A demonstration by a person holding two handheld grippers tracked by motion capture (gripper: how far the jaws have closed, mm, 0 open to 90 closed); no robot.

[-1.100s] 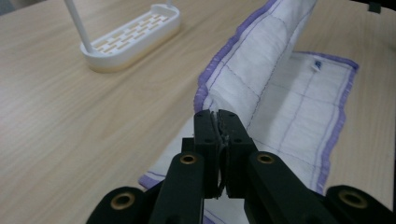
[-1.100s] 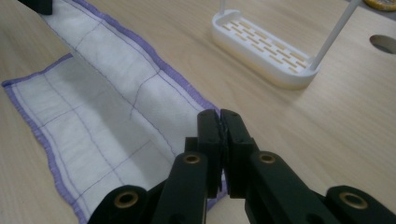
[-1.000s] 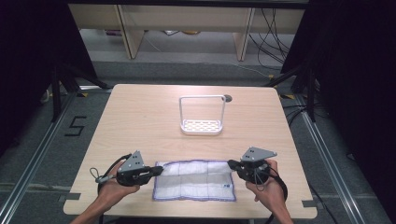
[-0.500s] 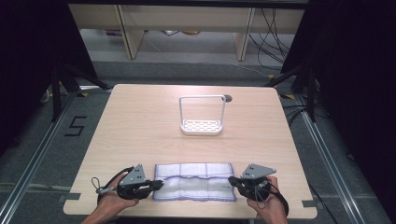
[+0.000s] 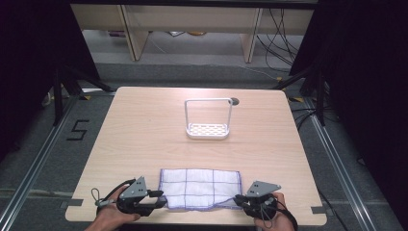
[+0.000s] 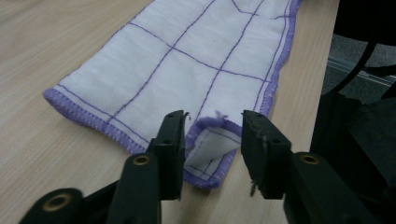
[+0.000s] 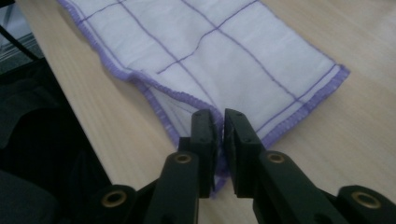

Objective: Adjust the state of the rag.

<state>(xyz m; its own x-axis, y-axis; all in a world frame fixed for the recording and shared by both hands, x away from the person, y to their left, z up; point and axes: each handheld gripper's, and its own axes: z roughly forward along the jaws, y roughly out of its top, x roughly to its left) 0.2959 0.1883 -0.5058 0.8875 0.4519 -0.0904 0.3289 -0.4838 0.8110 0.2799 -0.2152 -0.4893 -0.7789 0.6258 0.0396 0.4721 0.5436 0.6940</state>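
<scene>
A: Left to right along the near edge of the table (image 5: 144,125): the left gripper (image 5: 159,198), the folded cloth (image 5: 199,187), the right gripper (image 5: 239,201). How does the white, purple-checked cloth lie?

B: Its long axis runs across the table, parallel to the near edge, one short end at each gripper. Neither hand is nearer; each meets its own near corner.

A: The left gripper (image 6: 212,140)?

B: Its jaws have just been opening and stand spread. A curled corner of the cloth (image 6: 187,70) sits between them, but the pads do not press on it.

A: And the right gripper (image 7: 220,140)?

B: Its jaws have also been parting, though only a narrow gap shows. The purple hem of the cloth (image 7: 224,51) is still in that gap; whether the pads still bear on it I cannot tell.

A: Farther back?

B: A white wire rack (image 5: 208,120) stands well apart from the cloth, near the table's middle.
</scene>
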